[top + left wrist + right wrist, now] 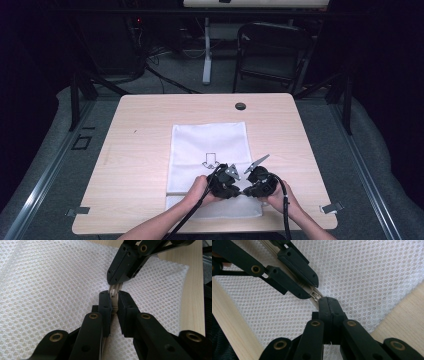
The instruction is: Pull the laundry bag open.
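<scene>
White mesh bag (207,145) with printed down-arrow outline (209,160), no legible lettering.

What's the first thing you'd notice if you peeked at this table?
A white mesh bag lies flat in the middle of the wooden table. At its near end two hands bring the left gripper and the right gripper tip to tip. Both are shut on the bag's beige zipper, the left on the tape, the right at the slider.

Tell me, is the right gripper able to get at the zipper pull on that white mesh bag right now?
Probably yes. The right gripper is already shut at the zipper pull, beside the left gripper, which clamps the zipper tape on the white mesh bag. Nothing stands between them.
</scene>
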